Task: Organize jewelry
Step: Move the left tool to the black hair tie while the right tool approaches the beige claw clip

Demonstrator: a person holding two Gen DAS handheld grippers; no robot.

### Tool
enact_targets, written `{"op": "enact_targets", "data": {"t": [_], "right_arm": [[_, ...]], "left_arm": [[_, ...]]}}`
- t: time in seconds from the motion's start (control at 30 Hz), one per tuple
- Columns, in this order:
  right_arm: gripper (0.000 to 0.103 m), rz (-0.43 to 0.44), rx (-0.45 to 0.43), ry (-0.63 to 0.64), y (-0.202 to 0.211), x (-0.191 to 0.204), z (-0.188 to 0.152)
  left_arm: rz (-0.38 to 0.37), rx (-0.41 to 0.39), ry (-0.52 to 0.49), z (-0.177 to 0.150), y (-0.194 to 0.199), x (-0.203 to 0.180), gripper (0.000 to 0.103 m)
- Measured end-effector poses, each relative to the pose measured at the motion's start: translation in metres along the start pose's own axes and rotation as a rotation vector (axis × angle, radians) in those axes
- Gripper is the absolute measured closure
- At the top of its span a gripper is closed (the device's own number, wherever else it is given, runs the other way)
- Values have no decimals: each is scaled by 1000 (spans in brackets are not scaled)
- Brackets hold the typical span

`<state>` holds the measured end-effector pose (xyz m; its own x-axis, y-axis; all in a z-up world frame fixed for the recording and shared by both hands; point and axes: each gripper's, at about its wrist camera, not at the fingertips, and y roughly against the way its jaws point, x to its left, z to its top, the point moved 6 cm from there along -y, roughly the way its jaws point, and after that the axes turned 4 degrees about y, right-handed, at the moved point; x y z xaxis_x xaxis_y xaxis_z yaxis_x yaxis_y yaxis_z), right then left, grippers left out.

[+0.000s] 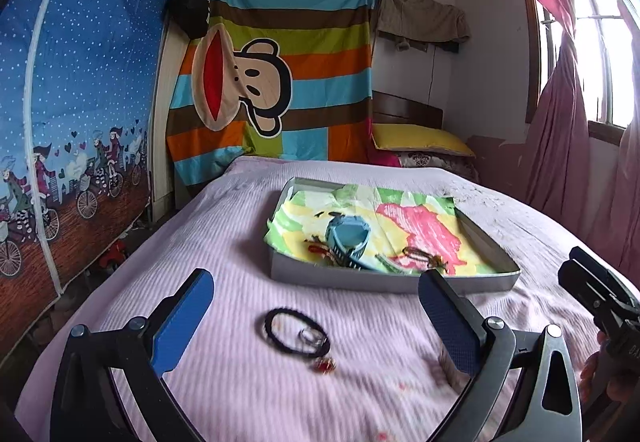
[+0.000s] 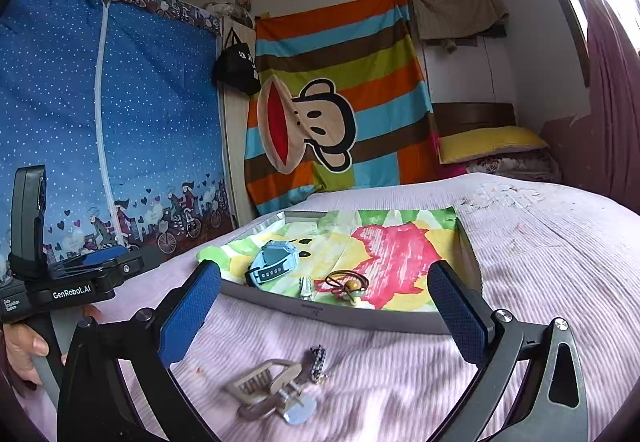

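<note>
A shallow grey tray [image 1: 384, 282] lined with colourful paper lies on the pink bedspread; it also shows in the right wrist view [image 2: 340, 316]. In it lie a blue watch [image 1: 347, 242] [image 2: 269, 263], a brown hair tie with a bead [image 2: 347, 284] and a small silver clip [image 2: 306, 287]. My left gripper [image 1: 316, 316] is open above a black hair band [image 1: 297, 331] with a red charm [image 1: 325, 366]. My right gripper [image 2: 324, 312] is open above a beige hair claw [image 2: 269, 382], a dark beaded piece [image 2: 318, 360] and a small silvery disc [image 2: 298, 413].
The bed [image 1: 240, 242] runs ahead to a yellow pillow [image 1: 420, 138]. A blue zip wardrobe [image 1: 80, 122] stands at the left and pink curtains [image 1: 560, 142] hang at the right. The other gripper shows at each view's edge [image 1: 600, 294] [image 2: 72, 274].
</note>
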<state>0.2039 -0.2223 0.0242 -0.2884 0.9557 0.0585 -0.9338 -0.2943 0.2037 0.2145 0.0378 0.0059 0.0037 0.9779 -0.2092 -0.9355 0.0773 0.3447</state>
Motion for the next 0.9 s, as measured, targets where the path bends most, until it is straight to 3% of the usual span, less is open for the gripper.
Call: {"op": "enact_targets", "data": {"t": [0.4,0.57,0.9], "right_arm": [[2,-9,43,56,23,21,-23],[2,-5,72,63,22,24,-34],[2,18,210,56,0,29,-64]], "left_arm": [[8,42,-39,-22,11,15,0],[-8,94,-21,-31,5,23,0],[-36,192,9,-47,-13,31,0]]}}
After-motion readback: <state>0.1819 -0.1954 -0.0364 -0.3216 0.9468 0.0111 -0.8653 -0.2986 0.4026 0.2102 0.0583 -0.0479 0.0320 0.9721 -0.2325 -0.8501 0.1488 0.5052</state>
